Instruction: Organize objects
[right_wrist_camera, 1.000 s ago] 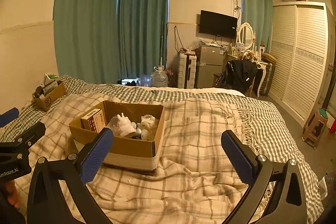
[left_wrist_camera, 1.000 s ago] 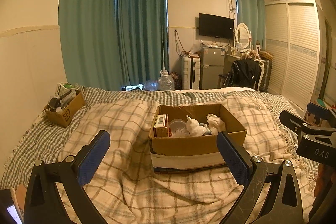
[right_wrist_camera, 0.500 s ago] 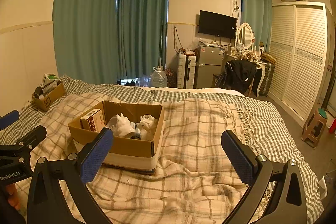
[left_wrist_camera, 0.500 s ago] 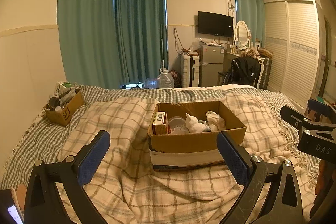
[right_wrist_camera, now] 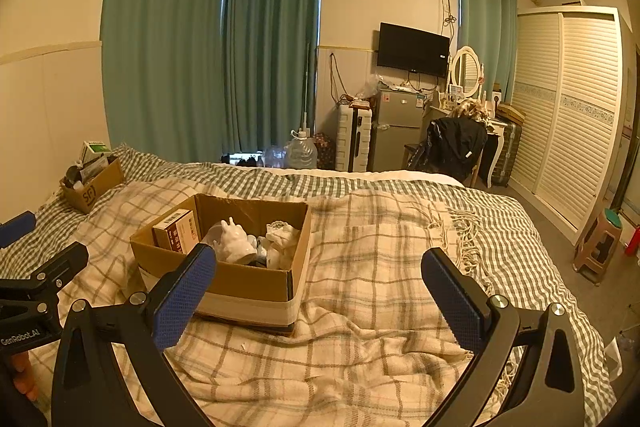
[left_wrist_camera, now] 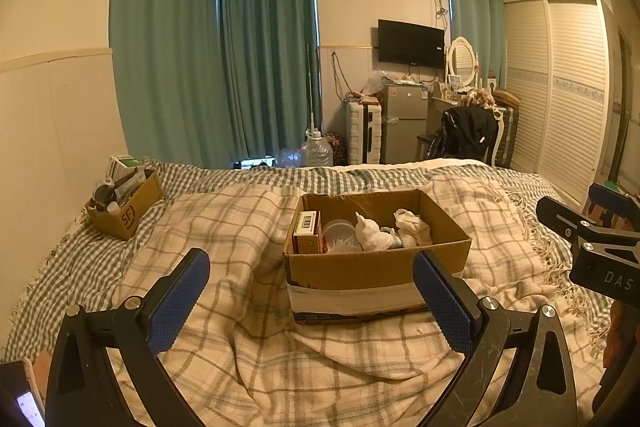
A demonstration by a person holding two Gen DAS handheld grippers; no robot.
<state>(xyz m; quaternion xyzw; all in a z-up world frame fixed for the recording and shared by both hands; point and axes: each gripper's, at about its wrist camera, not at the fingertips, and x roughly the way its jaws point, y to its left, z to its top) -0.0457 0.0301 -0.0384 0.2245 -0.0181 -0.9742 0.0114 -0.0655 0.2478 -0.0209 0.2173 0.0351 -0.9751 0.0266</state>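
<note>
Open cardboard box (left_wrist_camera: 376, 259) set on a plaid blanket (left_wrist_camera: 248, 355) in the middle of the bed (left_wrist_camera: 80, 267), lower wall wrapped with a pale tape band. Inside the box: a small carton with a barcode (left_wrist_camera: 306, 237) standing against the left wall, a clear plastic tub (left_wrist_camera: 338, 233) just beside the carton, a white figurine (left_wrist_camera: 374, 235) near the middle of the box, a crumpled white cloth (left_wrist_camera: 412, 229) toward the right wall. Same box seen from the right wrist (right_wrist_camera: 224, 259), with the carton (right_wrist_camera: 176, 235) at the left end, the figurine (right_wrist_camera: 236, 247) at the middle and the cloth (right_wrist_camera: 282, 241) by the right wall. Left tongs (left_wrist_camera: 310, 303) held wide apart in front of the box, gripping nothing, blue pads (left_wrist_camera: 178, 301) well clear of the cardboard. Right tongs (right_wrist_camera: 320, 301) likewise spread wide and holding nothing, to the right of the box and in front of it, left pad (right_wrist_camera: 182, 301) overlapping the near wall of the box in view; contact impossible to tell. Second, smaller cardboard box (left_wrist_camera: 126, 211) full of odds and ends, well to the left of the main box and farther back, at the bed's edge by the wall. Beyond the box, past the bed: green curtains (left_wrist_camera: 264, 51), a water jug (left_wrist_camera: 316, 151) on the floor, a small fridge (left_wrist_camera: 404, 123), a wall television (left_wrist_camera: 410, 41), a chair with a dark jacket (left_wrist_camera: 466, 135), and a louvred wardrobe (left_wrist_camera: 560, 91) far to the right.
</note>
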